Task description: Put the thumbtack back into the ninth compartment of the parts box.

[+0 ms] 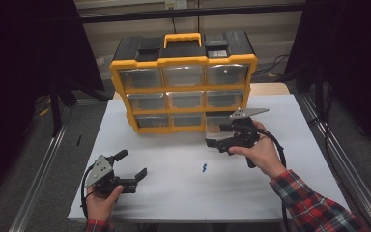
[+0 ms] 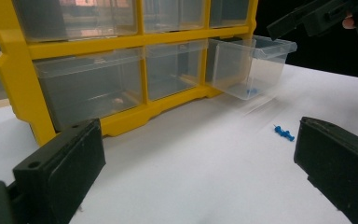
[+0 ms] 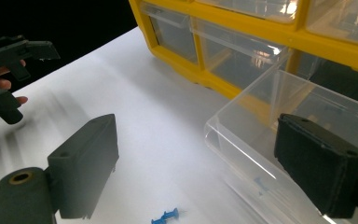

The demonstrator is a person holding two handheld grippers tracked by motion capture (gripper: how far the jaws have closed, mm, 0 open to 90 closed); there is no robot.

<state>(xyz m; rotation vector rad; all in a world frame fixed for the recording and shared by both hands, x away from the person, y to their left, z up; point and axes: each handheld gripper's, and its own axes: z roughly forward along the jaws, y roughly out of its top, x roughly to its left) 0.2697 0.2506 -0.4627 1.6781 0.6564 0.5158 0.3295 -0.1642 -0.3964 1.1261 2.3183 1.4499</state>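
Observation:
A yellow and black organizer with clear drawers stands at the back of the white table. Its bottom right drawer is pulled out, and a small blue item lies inside. A blue push pin lies on the table in front of it. My right gripper hovers open at the drawer's front, one jaw over its rim, holding nothing. At the front left my left gripper is open and empty, pointing toward the organizer.
The table's right edge and front edge are near the person's forearms. A metal rail runs along the floor on the left. A red plaid sleeve enters from the bottom right. White tabletop stretches between the two grippers.

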